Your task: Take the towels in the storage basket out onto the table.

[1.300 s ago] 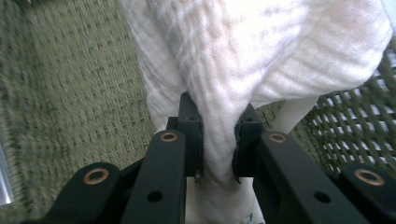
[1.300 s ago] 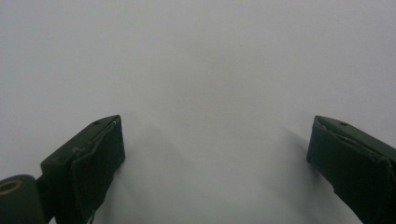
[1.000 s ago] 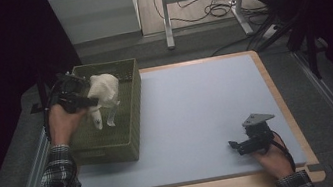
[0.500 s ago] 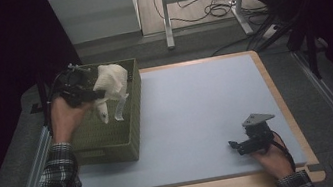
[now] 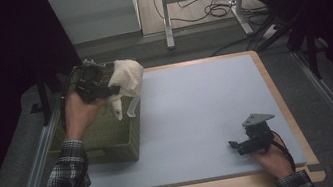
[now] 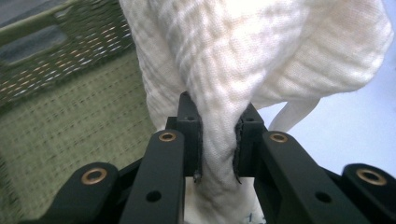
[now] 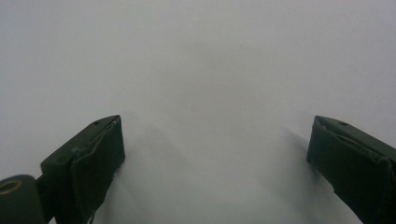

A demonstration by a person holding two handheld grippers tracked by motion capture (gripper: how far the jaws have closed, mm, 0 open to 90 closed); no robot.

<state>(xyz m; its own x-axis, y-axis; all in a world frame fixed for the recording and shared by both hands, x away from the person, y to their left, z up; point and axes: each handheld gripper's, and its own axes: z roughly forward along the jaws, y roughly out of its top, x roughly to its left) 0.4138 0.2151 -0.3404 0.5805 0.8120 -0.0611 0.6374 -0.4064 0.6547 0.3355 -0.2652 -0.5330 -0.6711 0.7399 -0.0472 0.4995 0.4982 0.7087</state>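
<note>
Left tongs clamped on white cloth, cloth top cut off, right tongs apart

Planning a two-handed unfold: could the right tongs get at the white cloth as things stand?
Probably yes: the right tongs rest open on bare mat, nothing between them and the white cloth, which hangs from the left tongs over the green basket.

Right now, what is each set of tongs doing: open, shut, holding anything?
Left tongs: shut on the white cloth, held above the green basket.
Right tongs: open, holding nothing.
</note>
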